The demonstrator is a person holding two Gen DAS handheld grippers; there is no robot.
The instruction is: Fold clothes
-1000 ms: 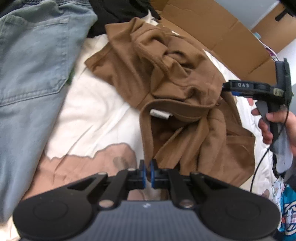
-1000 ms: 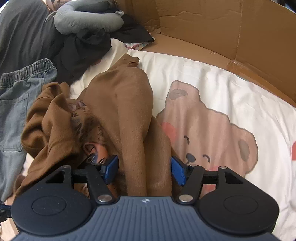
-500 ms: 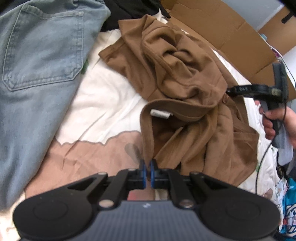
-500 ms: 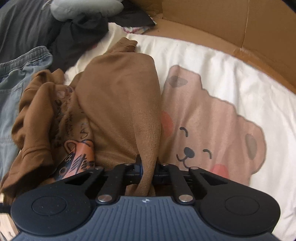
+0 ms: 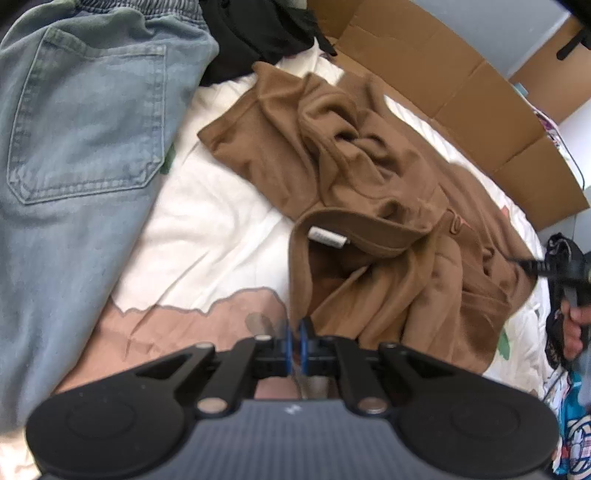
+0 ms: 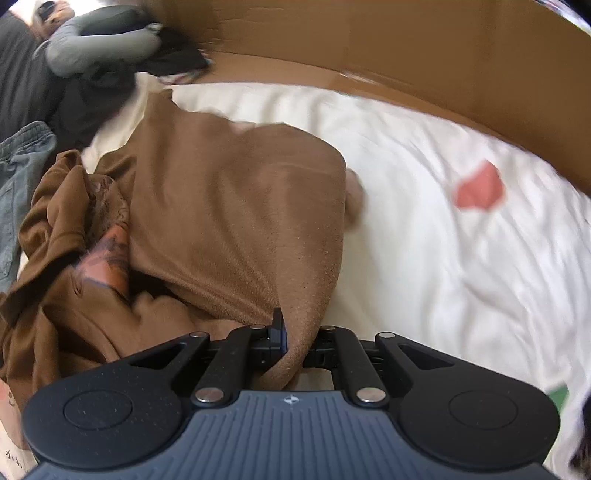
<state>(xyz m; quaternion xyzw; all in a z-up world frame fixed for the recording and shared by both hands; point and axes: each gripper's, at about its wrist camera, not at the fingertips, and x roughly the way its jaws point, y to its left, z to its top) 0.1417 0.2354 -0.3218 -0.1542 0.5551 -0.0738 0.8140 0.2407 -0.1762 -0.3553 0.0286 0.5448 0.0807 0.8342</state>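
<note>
Left wrist view shows a crumpled brown sweatshirt [image 5: 373,206] lying on a white bedsheet [image 5: 207,236] printed with a cartoon bear. Light blue jeans [image 5: 74,155] cover the sheet's left side, touching the sweatshirt's far-left area only near a dark garment [image 5: 251,33] heaped at the far edge. Flattened cardboard [image 5: 443,92] runs along the far right of the bed. A white neck label [image 5: 328,238] shows inside the sweatshirt's collar. The left gripper [image 5: 295,339] has its blue pads pressed together on a thin edge of the sweatshirt's near hem. At the right edge, a hand [image 5: 574,328] holds the other tool's handle, a black cable trailing from it.

From the right wrist view, the right gripper [image 6: 295,343] is clamped on a fold of the brown fabric [image 6: 229,206], which rises in a taut ridge from its jaws. A printed graphic [image 6: 107,254] peeks from the folds to the left. A grey neck pillow [image 6: 99,40] and dark clothes sit far left, cardboard wall [image 6: 406,55] beyond.

Compared with half a second ago, the right gripper has drawn the cloth rightward: the sheet's bear face is now covered or out of frame, and a red patch [image 6: 480,188] has come into view. The sweatshirt looks more spread out, and the left gripper keeps its pinch on the hem.
</note>
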